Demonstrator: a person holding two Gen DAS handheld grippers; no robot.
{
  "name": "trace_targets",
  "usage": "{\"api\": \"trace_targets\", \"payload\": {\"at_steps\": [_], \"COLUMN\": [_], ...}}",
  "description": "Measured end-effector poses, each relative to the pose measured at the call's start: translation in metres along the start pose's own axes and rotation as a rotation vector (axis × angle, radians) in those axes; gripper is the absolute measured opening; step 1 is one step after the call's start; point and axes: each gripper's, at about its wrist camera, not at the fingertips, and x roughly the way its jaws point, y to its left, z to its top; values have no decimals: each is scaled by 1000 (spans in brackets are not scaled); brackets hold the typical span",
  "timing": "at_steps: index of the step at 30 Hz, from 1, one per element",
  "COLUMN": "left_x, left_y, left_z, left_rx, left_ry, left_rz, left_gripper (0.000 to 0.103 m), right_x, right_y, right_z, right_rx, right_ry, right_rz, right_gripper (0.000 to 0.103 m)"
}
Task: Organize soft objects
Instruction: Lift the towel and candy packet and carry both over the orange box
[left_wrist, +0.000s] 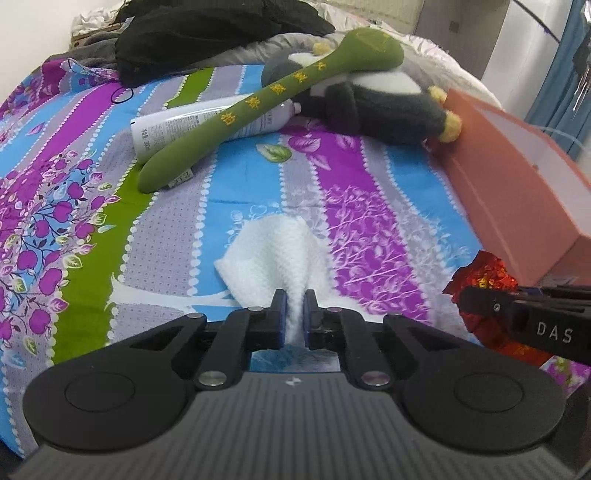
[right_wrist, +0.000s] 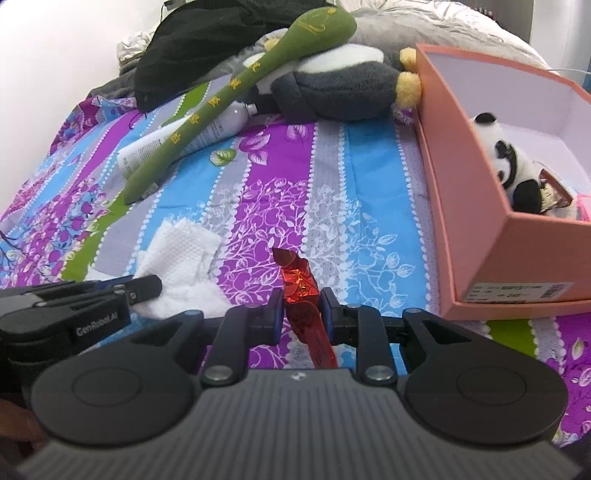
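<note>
With the box (right_wrist: 480, 236) open alongside on the bed (right_wrist: 369, 192), the left gripper (left_wrist: 294, 306) pinches the white cloth (left_wrist: 269, 251) while the right gripper (right_wrist: 302, 302) clamps red foil (right_wrist: 301, 284), seemingly for boxing both.

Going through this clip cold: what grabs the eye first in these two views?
Each gripper is pinching something soft: the left gripper is shut on a white tissue low on the bedspread, and the right gripper is shut on a crinkled red foil wrapper. Behind them a long green plush stick leans over a grey plush toy, and a small panda toy sits in the open pink box at right.
</note>
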Motion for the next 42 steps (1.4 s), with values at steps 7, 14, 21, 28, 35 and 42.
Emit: {"api": "trace_targets", "payload": {"at_steps": [7, 14, 21, 28, 35, 42], "left_x": [-21, -43, -69, -96, -112, -107], "left_y": [-6, -19, -47, -82, -124, -182], "left_z": [9, 31, 62, 107, 153, 195], "left_rx": [-28, -10, 14, 50, 82, 159], "left_ry": [-31, -92, -157, -233, -269, -263], "left_rz": [-49, -91, -164, -243, -340, -400], "left_gripper": [11, 11, 11, 11, 11, 11], "right_x": [-27, -52, -86, -119, -149, -163], "right_y": [-6, -4, -15, -39, -65, -99], "right_z": [7, 22, 46, 76, 109, 132], "right_rx": [-6, -3, 12, 15, 10, 8], "right_ry": [-47, -131, -230, -339, -435, -495], "right_rz": [-15, -15, -12, -29, -62, -148], "right_gripper": [24, 24, 24, 24, 25, 25]}}
